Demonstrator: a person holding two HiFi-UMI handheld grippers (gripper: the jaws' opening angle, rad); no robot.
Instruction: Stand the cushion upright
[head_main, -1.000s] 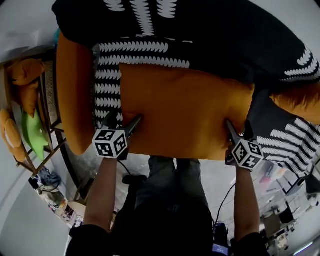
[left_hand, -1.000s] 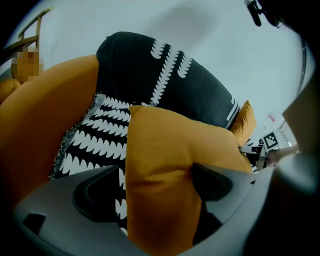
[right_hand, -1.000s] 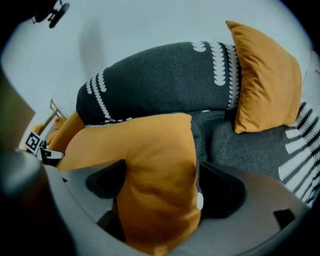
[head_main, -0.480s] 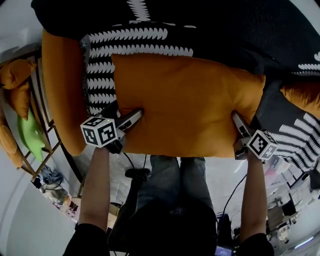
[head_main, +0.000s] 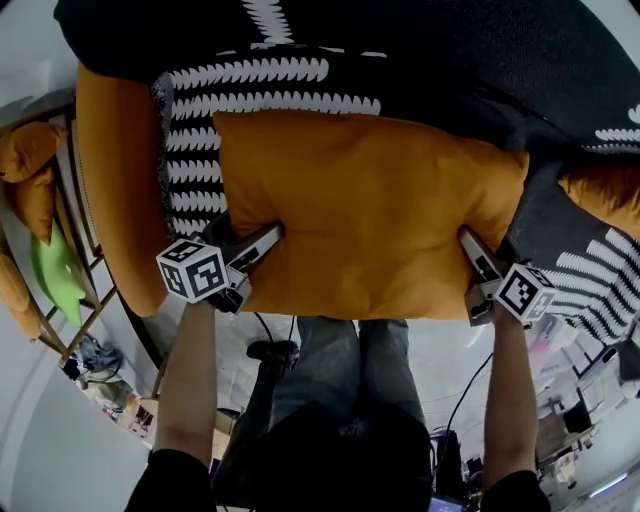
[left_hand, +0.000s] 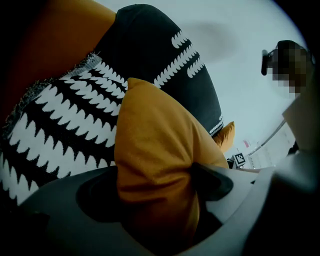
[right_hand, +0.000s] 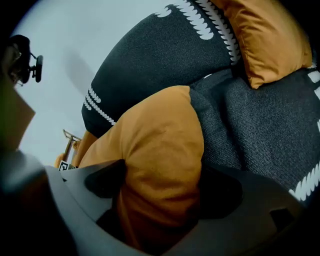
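Observation:
A large orange cushion (head_main: 370, 210) leans against the dark back cushions of an orange sofa, in the middle of the head view. My left gripper (head_main: 262, 242) grips its lower left corner, my right gripper (head_main: 470, 248) its lower right corner. In the left gripper view the orange cushion (left_hand: 160, 150) bulges wrinkled between the jaws of the left gripper (left_hand: 155, 192). The right gripper view shows the cushion (right_hand: 155, 150) pinched the same way in the right gripper (right_hand: 160, 192). Both pairs of jaws are closing, with their pads pressing on the fabric.
A black-and-white patterned cushion (head_main: 200, 150) lies left of the orange one, beside the sofa's orange arm (head_main: 115, 170). A dark cushion (head_main: 450, 50) stands behind, another patterned one (head_main: 580, 270) and an orange cushion (head_main: 605, 190) to the right. A shelf (head_main: 75, 200) with cushions stands far left.
Both grippers have rolled slightly and sunk a little with the cushion's lower corners. The cushion now stands a bit higher against the dark back cushion.

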